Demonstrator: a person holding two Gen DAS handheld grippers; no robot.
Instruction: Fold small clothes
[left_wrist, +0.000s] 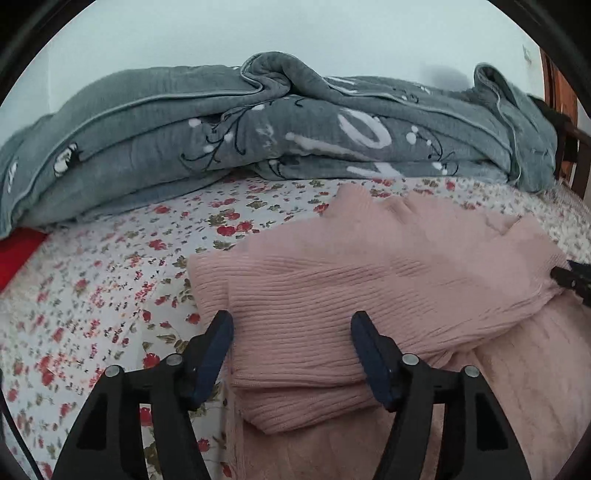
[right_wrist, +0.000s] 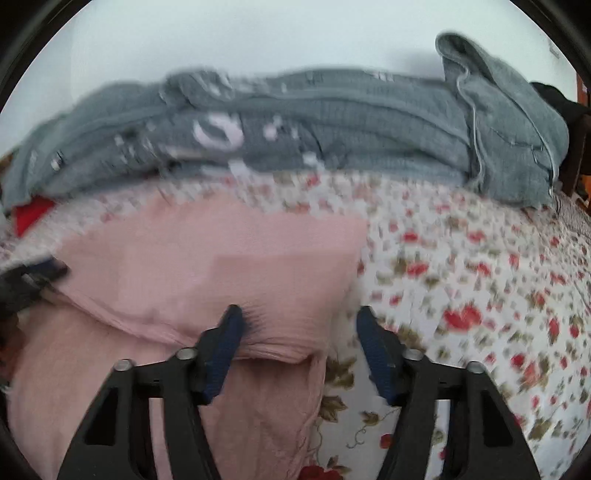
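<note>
A pink ribbed knit garment (left_wrist: 369, 280) lies on the floral bedsheet (left_wrist: 92, 295), its far part folded back over the near part. My left gripper (left_wrist: 291, 325) is open, its fingers spread over the folded layer's left near corner, holding nothing. In the right wrist view the same pink garment (right_wrist: 207, 266) shows blurred. My right gripper (right_wrist: 299, 321) is open over the fold's right near corner. The right gripper's tip also shows at the right edge of the left wrist view (left_wrist: 569, 278).
A bunched grey quilt (left_wrist: 258, 140) with white print runs along the back of the bed against the wall. A red item (left_wrist: 18, 254) lies at the left edge. Dark wooden furniture (left_wrist: 572, 147) stands at the far right.
</note>
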